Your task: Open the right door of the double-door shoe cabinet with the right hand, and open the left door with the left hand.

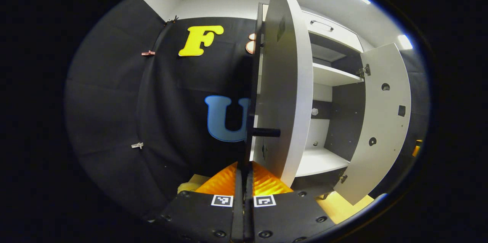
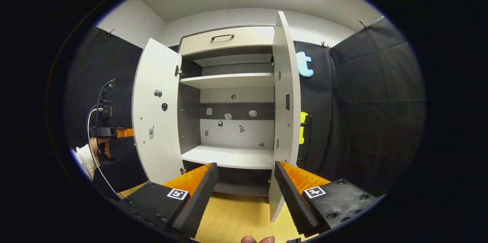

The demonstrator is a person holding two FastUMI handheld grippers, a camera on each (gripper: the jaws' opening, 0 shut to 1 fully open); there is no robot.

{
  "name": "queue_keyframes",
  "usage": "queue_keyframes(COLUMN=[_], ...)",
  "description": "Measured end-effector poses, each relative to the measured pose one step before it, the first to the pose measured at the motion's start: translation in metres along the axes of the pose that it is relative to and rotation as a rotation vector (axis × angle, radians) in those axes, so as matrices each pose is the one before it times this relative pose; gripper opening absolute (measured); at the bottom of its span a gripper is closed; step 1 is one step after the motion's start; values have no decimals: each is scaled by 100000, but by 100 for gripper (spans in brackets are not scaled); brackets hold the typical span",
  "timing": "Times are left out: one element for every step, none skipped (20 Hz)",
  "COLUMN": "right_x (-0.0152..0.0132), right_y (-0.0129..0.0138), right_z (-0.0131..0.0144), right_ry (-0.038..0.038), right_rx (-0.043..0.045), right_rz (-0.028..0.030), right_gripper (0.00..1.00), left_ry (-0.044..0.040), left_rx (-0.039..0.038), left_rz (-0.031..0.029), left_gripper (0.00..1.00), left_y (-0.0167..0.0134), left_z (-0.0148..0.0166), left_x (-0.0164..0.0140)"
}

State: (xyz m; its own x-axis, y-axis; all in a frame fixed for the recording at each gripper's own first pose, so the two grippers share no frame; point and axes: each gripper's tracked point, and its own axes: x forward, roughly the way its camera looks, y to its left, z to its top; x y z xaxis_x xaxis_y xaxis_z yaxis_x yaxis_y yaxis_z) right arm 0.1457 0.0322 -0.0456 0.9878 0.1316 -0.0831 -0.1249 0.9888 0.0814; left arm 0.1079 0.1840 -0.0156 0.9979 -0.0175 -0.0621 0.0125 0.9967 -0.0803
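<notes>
The cabinet (image 2: 228, 121) stood before me with both doors swung wide. The right door (image 2: 284, 113) hung edge-on just past my right gripper (image 2: 244, 186), whose fingers gaped, holding nothing. My left gripper (image 1: 244, 182) was pinched on the left door (image 1: 284, 94) handle (image 1: 249, 136). I judged both openings done; next I would only let go and back off. I could read no labels on the cabinet.

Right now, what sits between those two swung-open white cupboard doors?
In the right gripper view, between the left white door and the right white door lies the open cabinet interior: two white shelves, upper and lower, both bare.
</notes>
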Motion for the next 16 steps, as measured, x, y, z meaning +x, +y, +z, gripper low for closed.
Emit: queue_keyframes(right_x=[-48, -5, 37, -2, -13, -27, -37, -64, -11, 4, 14, -78, -44, 25, -19, -14], right_y=[81, 44, 20, 43, -17, 38, -36, -16, -20, 11, -55, -3, -13, -15, -40, 39], right_z=[42, 20, 10, 13, -20, -11, -7, 10, 17, 27, -43, -41, -28, -22, -15, -17], right_ry=[20, -114, -207, -127, -110, 18, 188, 15, -185, -179, 101, 270, 134, 25, 72, 95], right_rx=[145, -125, -232, -200, -118, -56, -10, 66, 75, 75, -21, 63, 91, 40, 86, 181], right_rz=[143, 136, -2, 113, -70, -21, -150, -11, -219, -35, -244, 38, 21, 36, -36, 184], right_gripper=[94, 94, 94, 94, 94, 94, 94, 94, 94, 94, 94, 94, 94, 94, 94, 94], left_ry=[-86, 267, 658, -75, -29, -507, -60, 23, -83, -381, -1561, -1473, -653, -221, -86, -377], left_rx=[1048, 1309, 1046, 726, 517, 336, 97, -112, -2, -49, -256, -594, -763, -557, -58, 589], left_rz=[-275, -327, -7, -150, 296, -78, 169, 129, 372, 374, 370, 163, 421, 655, 959, 1354], left_gripper=[5, 6, 7, 7, 7, 7, 7, 7, 7, 7, 7, 7, 7, 6, 8, 8], left_y=[137, 118, 16, -32, 26, -54, -34, -14, 69, -69, 15, -10, -22, 46, -1, 120], left_z=[54, -171, -206, -104, 40, 44, 18, -51, 28, 49, 359, 331, 230, 28, 151, 233], left_x=[-20, 84, 80, 96, 34, 15, 45, -70, -54, -219, -211, -312, -497, -544, -643, -749])
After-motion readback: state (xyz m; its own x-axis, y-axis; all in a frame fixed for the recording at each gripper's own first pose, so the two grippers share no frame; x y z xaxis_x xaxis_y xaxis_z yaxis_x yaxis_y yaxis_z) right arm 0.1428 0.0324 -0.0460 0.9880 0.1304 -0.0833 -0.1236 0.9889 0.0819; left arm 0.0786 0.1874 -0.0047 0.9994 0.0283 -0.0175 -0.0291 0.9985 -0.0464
